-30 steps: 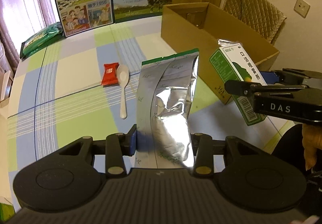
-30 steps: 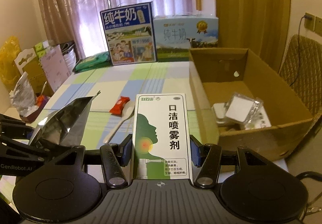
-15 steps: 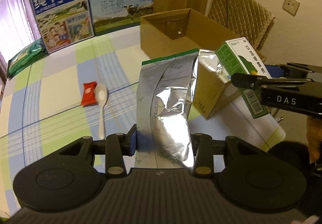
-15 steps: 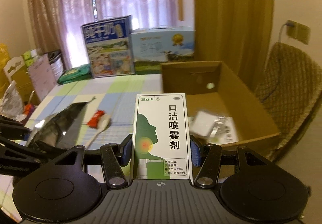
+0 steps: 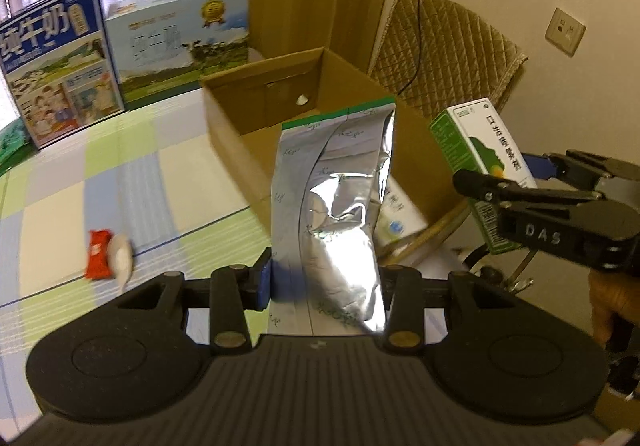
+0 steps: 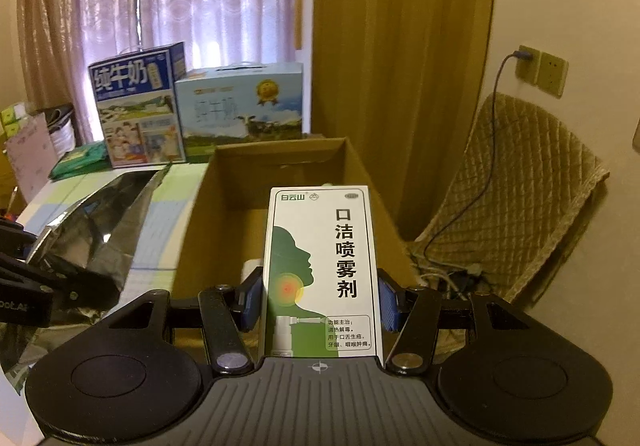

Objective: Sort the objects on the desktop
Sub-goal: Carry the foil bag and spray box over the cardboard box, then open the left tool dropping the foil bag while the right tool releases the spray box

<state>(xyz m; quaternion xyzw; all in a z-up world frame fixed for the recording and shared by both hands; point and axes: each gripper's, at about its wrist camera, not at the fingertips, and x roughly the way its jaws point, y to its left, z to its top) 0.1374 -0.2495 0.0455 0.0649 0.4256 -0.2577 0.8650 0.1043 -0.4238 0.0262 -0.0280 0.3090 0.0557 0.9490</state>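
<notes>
The left tool [image 5: 326,282] gripped a foil pouch [image 5: 336,205], the right tool [image 6: 320,306] a spray carton [image 6: 322,270], both upright below the cardboard box [image 6: 280,165] at frame centre.

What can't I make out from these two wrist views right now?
- Brown cardboard box floor: right wrist view, mostly hidden behind the green-and-white spray carton.
- Items inside the box: left wrist view, covered by the silver foil pouch.
- White plastic spoon and red snack packet: left wrist view, motion-blurred.
- Left tool: right wrist view, cut off by the left edge.
</notes>
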